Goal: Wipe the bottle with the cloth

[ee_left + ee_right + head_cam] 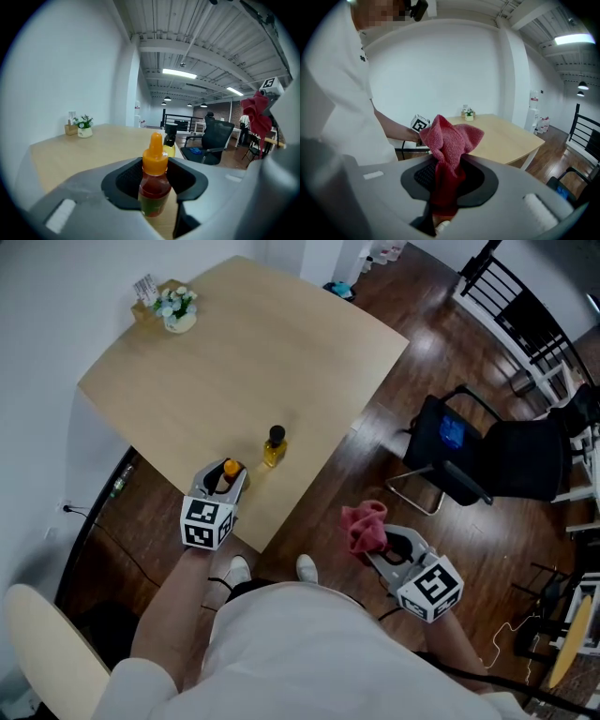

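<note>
My left gripper is shut on a small bottle of red sauce with an orange cap, held upright over the near edge of the wooden table. In the left gripper view the pads press the bottle's sides. My right gripper is shut on a red cloth, which bunches up out of its jaws. It hangs over the floor, right of the table and well apart from the bottle.
A second small bottle of yellow liquid with a black cap stands on the table just beyond the left gripper. A small flower pot sits at the far corner. A black office chair stands to the right on the wooden floor.
</note>
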Motion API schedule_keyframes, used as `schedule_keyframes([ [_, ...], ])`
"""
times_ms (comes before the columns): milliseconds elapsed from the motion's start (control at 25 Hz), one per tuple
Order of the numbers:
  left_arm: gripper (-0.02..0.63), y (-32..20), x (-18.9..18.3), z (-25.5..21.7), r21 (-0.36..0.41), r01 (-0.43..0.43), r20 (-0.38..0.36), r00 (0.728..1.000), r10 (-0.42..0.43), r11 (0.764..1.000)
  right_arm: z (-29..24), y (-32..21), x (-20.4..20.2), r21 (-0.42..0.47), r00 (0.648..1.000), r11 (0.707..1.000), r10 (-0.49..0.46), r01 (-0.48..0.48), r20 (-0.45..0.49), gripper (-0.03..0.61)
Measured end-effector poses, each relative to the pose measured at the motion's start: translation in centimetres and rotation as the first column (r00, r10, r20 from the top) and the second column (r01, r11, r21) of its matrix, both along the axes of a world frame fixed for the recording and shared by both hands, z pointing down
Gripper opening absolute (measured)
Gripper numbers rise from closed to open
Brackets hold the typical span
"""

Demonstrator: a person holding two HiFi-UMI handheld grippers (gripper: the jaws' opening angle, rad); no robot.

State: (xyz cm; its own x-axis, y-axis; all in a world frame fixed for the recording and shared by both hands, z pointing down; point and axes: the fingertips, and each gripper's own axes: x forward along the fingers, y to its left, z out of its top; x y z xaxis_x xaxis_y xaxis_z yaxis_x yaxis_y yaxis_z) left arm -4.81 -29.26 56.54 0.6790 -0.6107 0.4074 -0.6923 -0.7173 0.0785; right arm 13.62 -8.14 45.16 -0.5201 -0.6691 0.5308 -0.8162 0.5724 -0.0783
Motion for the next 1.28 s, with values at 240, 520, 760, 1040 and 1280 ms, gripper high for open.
schedule_keyframes([
  [240, 0.164, -0.6, 0.4, 2.5, 0.014, 0.011, -0.001, 1.0, -0.011, 1.0, 0.0, 0.2, 0.8, -0.025, 0.999, 0.999, 0.034, -0.035, -0.024, 0.089],
  [520, 0.167, -0.2, 1.1, 2.9, 0.071, -0.004, 0.016, 1.0, 0.003, 0.997, 0.1, -0.9, 0.8, -0.021, 0.999, 0.999, 0.028, -0.029, -0.024, 0.089],
  [760, 0.202, 0.6, 0.9, 1.1, 0.096, 0.013, 0.028, 0.999, -0.016, 0.995, -0.3, -1.5, 1.5, 0.008, 1.0, 1.0, -0.01, 0.01, 0.004, 0.089],
  [1040, 0.203, 5.1, -1.9, -2.3, 0.155, 0.129, 0.074, 0.987, -0.142, 0.979, 0.0, -1.3, 2.8, 0.033, 0.99, 0.991, -0.133, 0.132, 0.049, 0.089],
  [1280, 0.16, 13.6, -4.9, -3.8, 0.16, 0.25, 0.178, 0.944, -0.278, 0.955, 2.1, -0.6, 3.7, 0.037, 0.956, 0.963, -0.271, 0.268, 0.11, 0.089],
])
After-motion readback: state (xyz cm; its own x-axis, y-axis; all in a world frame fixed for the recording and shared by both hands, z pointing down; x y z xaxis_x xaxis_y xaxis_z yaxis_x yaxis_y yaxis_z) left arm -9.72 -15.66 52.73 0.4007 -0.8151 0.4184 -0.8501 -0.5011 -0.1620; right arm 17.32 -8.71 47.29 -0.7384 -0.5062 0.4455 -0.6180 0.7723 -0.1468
